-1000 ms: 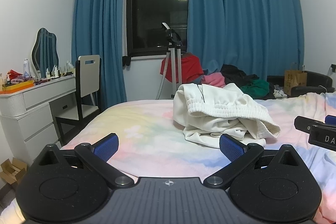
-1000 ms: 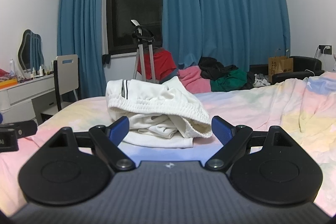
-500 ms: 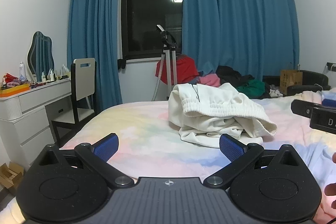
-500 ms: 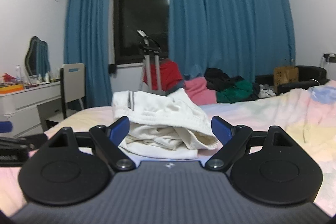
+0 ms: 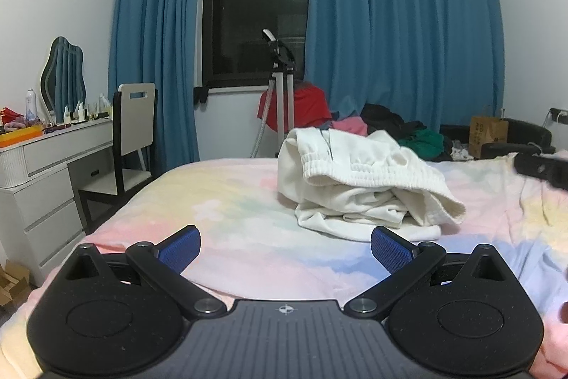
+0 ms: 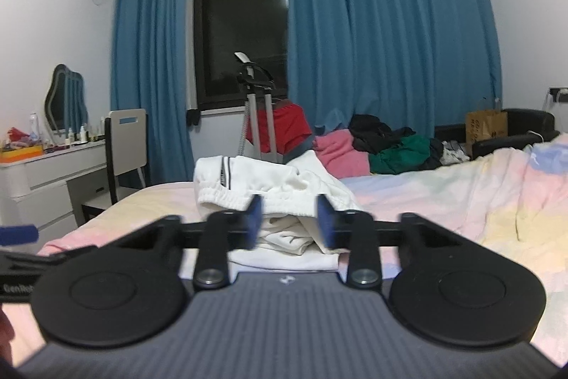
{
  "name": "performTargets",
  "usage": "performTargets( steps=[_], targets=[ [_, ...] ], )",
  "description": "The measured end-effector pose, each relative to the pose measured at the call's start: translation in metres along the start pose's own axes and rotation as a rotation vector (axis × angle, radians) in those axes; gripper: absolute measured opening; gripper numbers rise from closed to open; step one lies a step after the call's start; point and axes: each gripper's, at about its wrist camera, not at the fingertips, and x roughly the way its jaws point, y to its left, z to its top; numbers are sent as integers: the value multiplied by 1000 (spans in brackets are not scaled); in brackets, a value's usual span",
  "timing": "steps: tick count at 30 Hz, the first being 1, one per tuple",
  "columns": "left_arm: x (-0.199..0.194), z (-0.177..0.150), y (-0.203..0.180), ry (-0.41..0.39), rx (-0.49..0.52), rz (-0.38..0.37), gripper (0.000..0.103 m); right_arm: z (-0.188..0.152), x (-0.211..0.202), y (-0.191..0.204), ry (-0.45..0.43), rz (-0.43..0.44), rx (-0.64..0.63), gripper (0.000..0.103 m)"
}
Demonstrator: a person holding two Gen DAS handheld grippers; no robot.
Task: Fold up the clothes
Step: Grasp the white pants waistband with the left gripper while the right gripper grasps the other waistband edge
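White garment [image 5: 358,187] sits crumpled mid-bed [image 5: 227,201], unfolded. Left gripper [image 5: 284,247] hangs short of it, jaws wide open, nothing held. Right gripper [image 6: 289,224] jaws half-closed with a gap, empty, garment just beyond. Step looks like approach, pre-grasp. Next: pinch waistband [image 5: 340,162], lift, spread flat.

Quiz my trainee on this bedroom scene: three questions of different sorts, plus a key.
1. True or false: the white garment lies neatly folded on the bed.
2. Which has its fingers spread wider? A) left tool B) right tool
3. Fill in: the curtains behind the bed are ____.

Key: 1 false, it is crumpled in a heap; 2 A; 3 blue.
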Motion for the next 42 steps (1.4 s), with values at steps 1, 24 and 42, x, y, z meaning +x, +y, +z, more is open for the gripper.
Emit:
performTargets(
  steps=[1,24,42],
  targets=[
    [5,-1,-1,5,8,2,103,1,0,-2,1,-1,11,20],
    [271,10,-83,-84,316,256,100,-28,71,-67,98,-164,268,13],
    [217,103,-72,-269,78,95,10,-53,100,-82,129,-223,294,14]
  ],
)
